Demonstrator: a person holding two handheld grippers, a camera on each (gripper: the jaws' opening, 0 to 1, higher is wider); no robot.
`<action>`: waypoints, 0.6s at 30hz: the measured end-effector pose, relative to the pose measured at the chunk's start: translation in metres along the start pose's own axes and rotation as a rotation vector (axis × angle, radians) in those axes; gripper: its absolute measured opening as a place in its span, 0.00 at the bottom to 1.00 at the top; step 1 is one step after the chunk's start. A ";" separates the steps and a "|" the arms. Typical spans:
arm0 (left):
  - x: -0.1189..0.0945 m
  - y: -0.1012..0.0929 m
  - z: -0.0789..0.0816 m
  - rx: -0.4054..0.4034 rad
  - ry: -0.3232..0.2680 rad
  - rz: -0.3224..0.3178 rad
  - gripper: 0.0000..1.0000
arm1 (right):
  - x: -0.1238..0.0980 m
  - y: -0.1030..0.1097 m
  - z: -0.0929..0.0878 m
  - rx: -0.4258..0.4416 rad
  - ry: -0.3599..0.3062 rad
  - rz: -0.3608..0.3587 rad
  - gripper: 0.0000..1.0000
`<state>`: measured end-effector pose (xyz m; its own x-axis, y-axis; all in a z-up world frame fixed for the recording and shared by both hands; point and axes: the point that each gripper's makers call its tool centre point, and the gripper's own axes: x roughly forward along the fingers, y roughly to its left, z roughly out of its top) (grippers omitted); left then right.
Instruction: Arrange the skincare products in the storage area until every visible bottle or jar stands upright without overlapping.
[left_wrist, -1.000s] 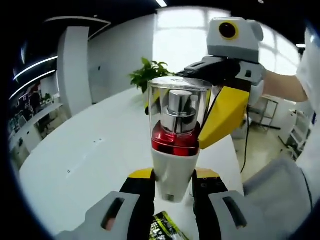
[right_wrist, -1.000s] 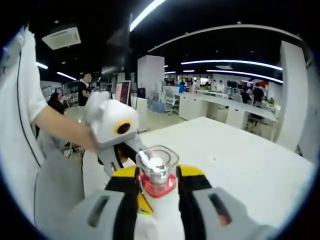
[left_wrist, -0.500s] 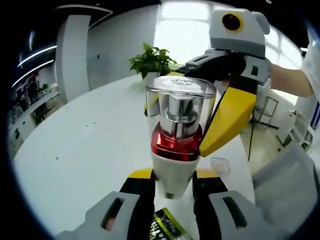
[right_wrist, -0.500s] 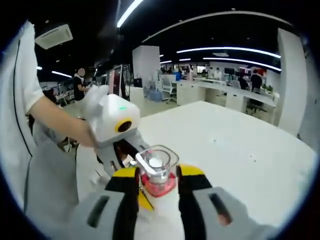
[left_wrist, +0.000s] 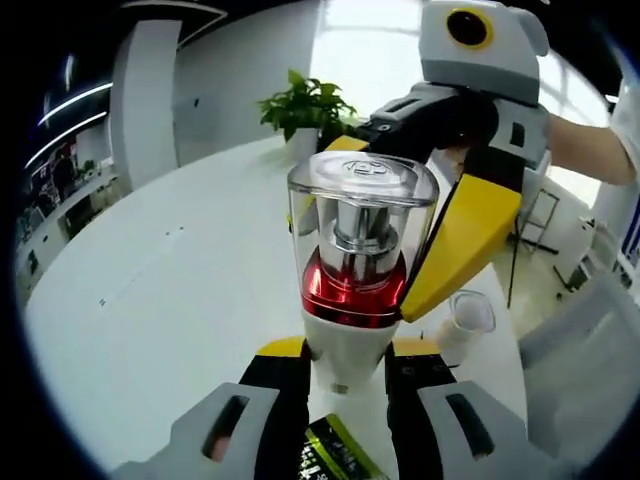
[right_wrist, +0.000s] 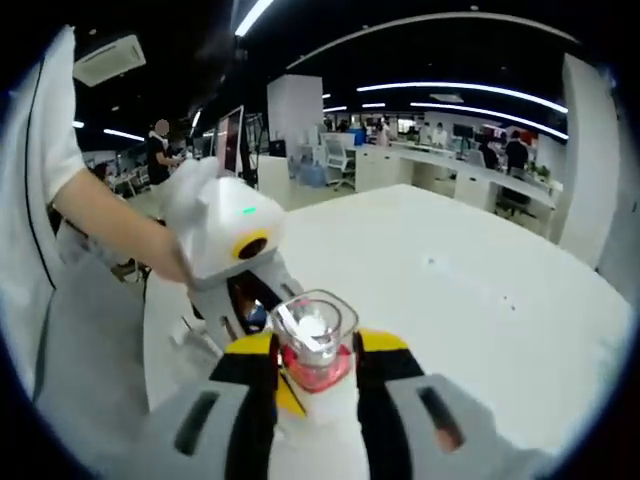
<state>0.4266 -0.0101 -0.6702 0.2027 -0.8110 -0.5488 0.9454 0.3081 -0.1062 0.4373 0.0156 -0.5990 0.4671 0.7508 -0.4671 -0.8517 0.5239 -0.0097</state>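
Between my two grippers I count one pump bottle (left_wrist: 355, 275), held by both at once above the white table (left_wrist: 160, 300). It has a clear, glossy, rounded-square cap over a silver metal pump, a shiny red band below that, and a matte white body that tapers toward its base. It sits upright in the left gripper view.

At 6 o'clock in that view my left gripper (left_wrist: 345, 375) pinches the white base, its two black-and-yellow jaws narrow against either side of it. From 1 o'clock my right gripper (left_wrist: 440, 225) reaches in; one broad yellow jaw lies along the bottle's 3 o'clock side, touching the cap and red band, and the other jaw is hidden behind the bottle.

In the right gripper view the same bottle (right_wrist: 312, 345) rises at 6 o'clock between my right gripper's (right_wrist: 312, 375) jaws, which are closed narrow on it. My left gripper (right_wrist: 245, 285), a rounded grey-white housing, shows at 10 o'clock just behind it.

I count one more small container (left_wrist: 462, 322) at 4 o'clock in the left gripper view: clear-topped, pale, standing on the table edge. One flat green-and-black packet (left_wrist: 335, 455) lies at 6 o'clock between my jaws. One leafy potted plant (left_wrist: 310, 105) stands at 12 o'clock on the table's far side.
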 end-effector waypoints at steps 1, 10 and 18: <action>0.001 0.000 -0.001 0.005 0.002 0.001 0.25 | 0.000 0.000 -0.001 0.001 0.004 0.000 0.29; 0.006 -0.004 -0.013 0.009 0.026 0.010 0.26 | 0.001 0.008 -0.015 -0.016 0.066 0.015 0.29; 0.005 -0.004 -0.011 0.006 0.000 0.010 0.26 | -0.003 0.010 -0.013 -0.016 0.070 0.027 0.30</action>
<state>0.4208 -0.0101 -0.6819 0.2120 -0.8077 -0.5501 0.9449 0.3130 -0.0956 0.4240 0.0133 -0.6092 0.4263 0.7345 -0.5280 -0.8678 0.4968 -0.0096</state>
